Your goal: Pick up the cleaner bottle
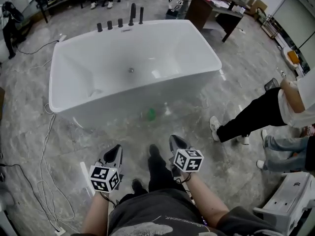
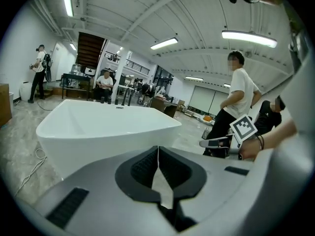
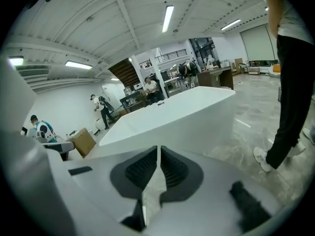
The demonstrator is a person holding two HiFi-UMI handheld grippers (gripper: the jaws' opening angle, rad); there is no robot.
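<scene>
Mid-frame, beside the bathtub point(image 1: 74, 82): cleaner bottle point(image 1: 151, 113) not yet grasped.
I had the left gripper point(image 1: 114, 156) and right gripper point(image 1: 177, 144) clenched empty at lower centre, apart from the green bottle on the floor point(image 1: 231, 97); approach and grasp remained.

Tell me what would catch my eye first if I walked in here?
A big glossy white bathtub stands alone on the grey marbled floor, dominating the hall. Just before its near wall sits a small green object, too blurred to identify. Nearest the camera, the left gripper and right gripper, each carrying a black-and-white marker cube, point toward it, jaws shut and empty.
</scene>
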